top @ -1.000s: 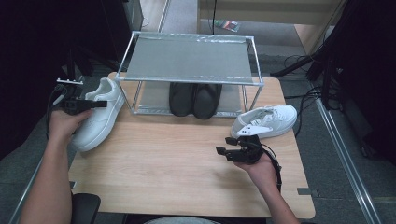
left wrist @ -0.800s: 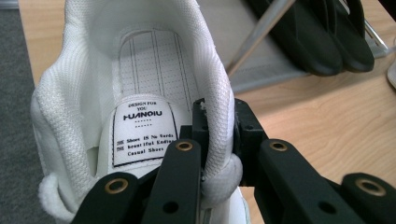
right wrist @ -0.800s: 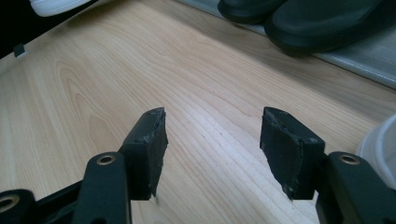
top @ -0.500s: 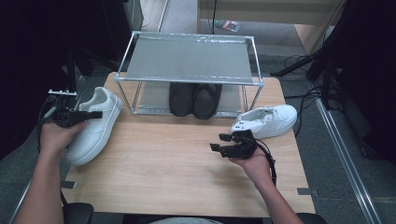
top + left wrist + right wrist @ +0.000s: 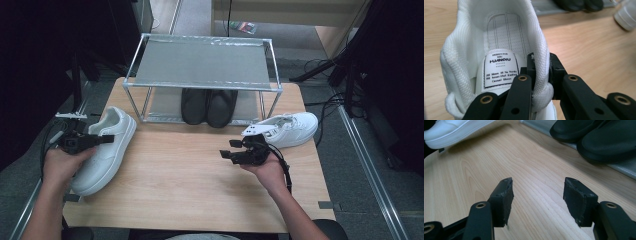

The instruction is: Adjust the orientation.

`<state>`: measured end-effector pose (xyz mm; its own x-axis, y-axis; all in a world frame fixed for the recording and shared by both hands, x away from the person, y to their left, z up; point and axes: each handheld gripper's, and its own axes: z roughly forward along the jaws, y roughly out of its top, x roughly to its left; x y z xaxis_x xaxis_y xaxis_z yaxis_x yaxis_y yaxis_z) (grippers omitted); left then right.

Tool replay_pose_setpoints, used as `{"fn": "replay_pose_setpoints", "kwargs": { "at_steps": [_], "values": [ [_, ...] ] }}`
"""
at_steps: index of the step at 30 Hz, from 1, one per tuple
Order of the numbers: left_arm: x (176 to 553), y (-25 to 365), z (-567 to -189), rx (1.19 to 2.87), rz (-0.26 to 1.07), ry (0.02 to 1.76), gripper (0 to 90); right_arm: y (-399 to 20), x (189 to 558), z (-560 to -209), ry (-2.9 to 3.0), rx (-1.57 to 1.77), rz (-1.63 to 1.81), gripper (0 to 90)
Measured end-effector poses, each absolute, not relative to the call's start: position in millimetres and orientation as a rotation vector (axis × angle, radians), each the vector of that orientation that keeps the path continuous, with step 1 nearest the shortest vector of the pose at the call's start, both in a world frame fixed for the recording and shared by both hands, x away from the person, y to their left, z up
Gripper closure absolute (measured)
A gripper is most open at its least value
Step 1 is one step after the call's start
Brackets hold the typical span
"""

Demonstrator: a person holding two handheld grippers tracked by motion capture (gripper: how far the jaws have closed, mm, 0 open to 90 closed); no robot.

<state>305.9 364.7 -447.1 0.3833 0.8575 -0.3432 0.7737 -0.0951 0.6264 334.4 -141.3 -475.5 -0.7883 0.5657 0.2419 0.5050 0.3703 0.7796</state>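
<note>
Dragged toward the desk's (image 5: 200,200) near left corner since a second earlier, the white sneaker (image 5: 107,150), light and soft-walled, hung pinched at its padded heel collar by the left claw (image 5: 102,139), while the right claw (image 5: 227,150) gaped empty mid-desk.

Worktop (image 5: 200,190): pale wood-grain surface, smooth, matt. White shoe (image 5: 499,37): knitted cloth collar, perforated lining, printed cloth label. Left tool (image 5: 541,75): matt black plastic with brass-coloured rivets. Rack (image 5: 202,65): bright metal tubing, grey matt shelf. Black shoes (image 5: 599,137): smooth, dull sheen
</note>
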Motion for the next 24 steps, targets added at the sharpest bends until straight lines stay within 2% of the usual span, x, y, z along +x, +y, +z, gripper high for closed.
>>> {"fn": "replay_pose_setpoints", "kwargs": {
  "at_steps": [10, 24],
  "values": [
    [295, 322, -438, 1.948, 0.121, 1.305, 83.2, -139, 337, -475, 2.549, 0.988, 1.415, 42.3],
    [306, 268, -436, 2.040, 0.024, 1.129, 83.1, -147, 331, -477, 2.531, 1.027, 1.384, 42.6]
  ]
}}
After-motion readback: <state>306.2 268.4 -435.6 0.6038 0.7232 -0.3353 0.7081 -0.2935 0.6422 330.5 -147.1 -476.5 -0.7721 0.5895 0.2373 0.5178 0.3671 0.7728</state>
